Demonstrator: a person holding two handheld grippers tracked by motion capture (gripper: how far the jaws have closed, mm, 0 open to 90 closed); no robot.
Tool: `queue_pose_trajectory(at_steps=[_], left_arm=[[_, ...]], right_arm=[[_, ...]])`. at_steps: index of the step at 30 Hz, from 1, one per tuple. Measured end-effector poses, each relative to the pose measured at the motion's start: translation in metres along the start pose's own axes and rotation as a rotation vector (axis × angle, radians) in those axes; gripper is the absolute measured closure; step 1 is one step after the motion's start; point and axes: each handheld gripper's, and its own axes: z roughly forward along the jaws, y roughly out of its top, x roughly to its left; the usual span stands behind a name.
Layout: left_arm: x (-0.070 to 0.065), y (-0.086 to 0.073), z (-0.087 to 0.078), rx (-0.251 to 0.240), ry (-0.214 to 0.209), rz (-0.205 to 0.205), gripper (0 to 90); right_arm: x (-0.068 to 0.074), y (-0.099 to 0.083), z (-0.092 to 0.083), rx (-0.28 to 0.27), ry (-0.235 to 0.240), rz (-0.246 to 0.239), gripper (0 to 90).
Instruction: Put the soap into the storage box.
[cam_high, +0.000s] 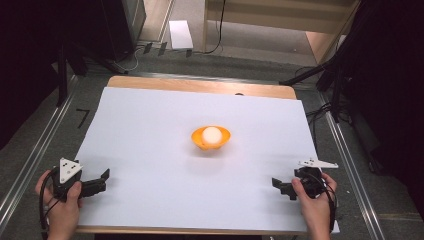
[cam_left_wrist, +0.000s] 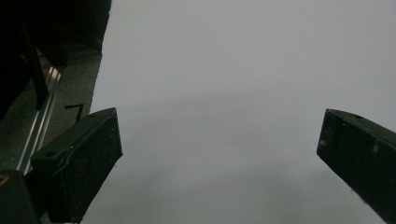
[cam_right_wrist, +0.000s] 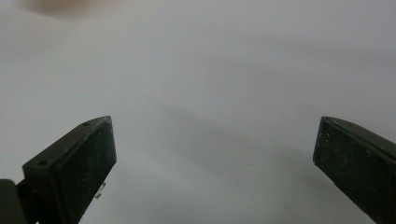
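From the high view: orange bowl (cam_high: 211, 138) at mid-table on the white sheet (cam_high: 150, 120), white ball (cam_high: 212, 134) seated inside it, presumably so as not to roll. Left gripper (cam_high: 102, 181) and right gripper (cam_high: 278, 186) parked at the near corners, well apart from the bowl, each in a hand, jaws turned inward toward one another; judged a ready posture before any reach. Bare sheet all around the bowl, approach unobstructed from either side; wooden table edge (cam_high: 200, 85) exposed at the far end, metal rails (cam_high: 30, 165) beyond both sides. Along the left gripper view: jaws spread wide, nothing between them, plain sheet ahead, sheet edge and a rail (cam_left_wrist: 39, 126) just to the left. Along the right gripper view: jaws likewise wide apart and empty, blank sheet ahead, a blurred tan strip (cam_right_wrist: 70, 5) at top left, unidentified.
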Motion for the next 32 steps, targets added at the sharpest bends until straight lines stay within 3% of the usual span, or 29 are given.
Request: queue_pose_trajectory(at_steps=[5,15,18,25,32], left_arm=[[0.0,0.0,0.0,-0.003,0.002,0.001,0.3],[0.0,0.0,0.0,-0.005,0.002,0.002,0.3],[0.0,0.0,0.0,-0.005,0.001,0.001,0.3],[-0.001,0.0,0.0,-0.006,0.003,0.002,0.3],[-0.001,0.0,0.0,-0.006,0.007,0.004,0.3]], right_arm=[[-0.012,-0.011,-0.011,-0.022,-0.015,0.025,0.0],[-0.032,-0.035,-0.028,-0.079,-0.035,0.026,0.0],[-0.04,-0.045,-0.034,-0.125,-0.025,0.028,0.0],[-0.06,-0.065,-0.052,-0.206,-0.045,0.085,0.4],[-0.062,-0.067,-0.057,-0.235,-0.053,0.1,0.4]])
